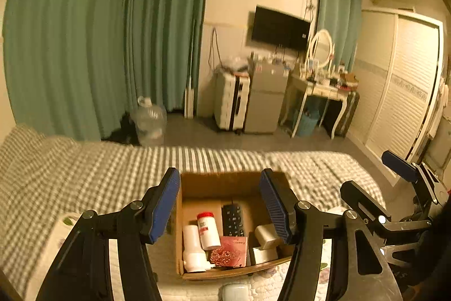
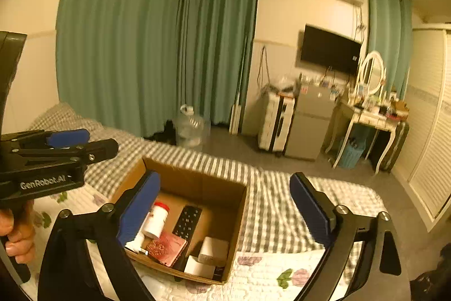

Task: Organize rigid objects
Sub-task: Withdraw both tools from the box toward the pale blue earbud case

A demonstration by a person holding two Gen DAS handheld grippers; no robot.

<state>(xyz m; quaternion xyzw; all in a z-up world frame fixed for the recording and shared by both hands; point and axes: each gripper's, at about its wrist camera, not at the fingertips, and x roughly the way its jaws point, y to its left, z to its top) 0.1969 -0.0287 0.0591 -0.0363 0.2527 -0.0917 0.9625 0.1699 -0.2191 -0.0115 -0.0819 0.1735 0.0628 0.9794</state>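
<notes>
An open cardboard box (image 1: 217,185) sits on the bed; it also shows in the right wrist view (image 2: 225,188). Inside lie a white bottle with a red cap (image 1: 208,230), a white container (image 1: 193,248), a black remote (image 1: 233,219), a pink patterned card box (image 1: 231,251) and white blocks (image 1: 266,237). My left gripper (image 1: 220,205) is open and empty above the box. My right gripper (image 2: 225,213) is open and empty, also above it. The right gripper shows at the right edge of the left wrist view (image 1: 400,182).
The bed has a grey checked sheet (image 1: 84,177) and a floral quilt (image 2: 267,272). A pale object (image 1: 234,292) lies in front of the box. Beyond the bed are a water jug (image 1: 149,120), a suitcase (image 1: 231,100), a small fridge (image 1: 265,100) and a dressing table (image 1: 324,89).
</notes>
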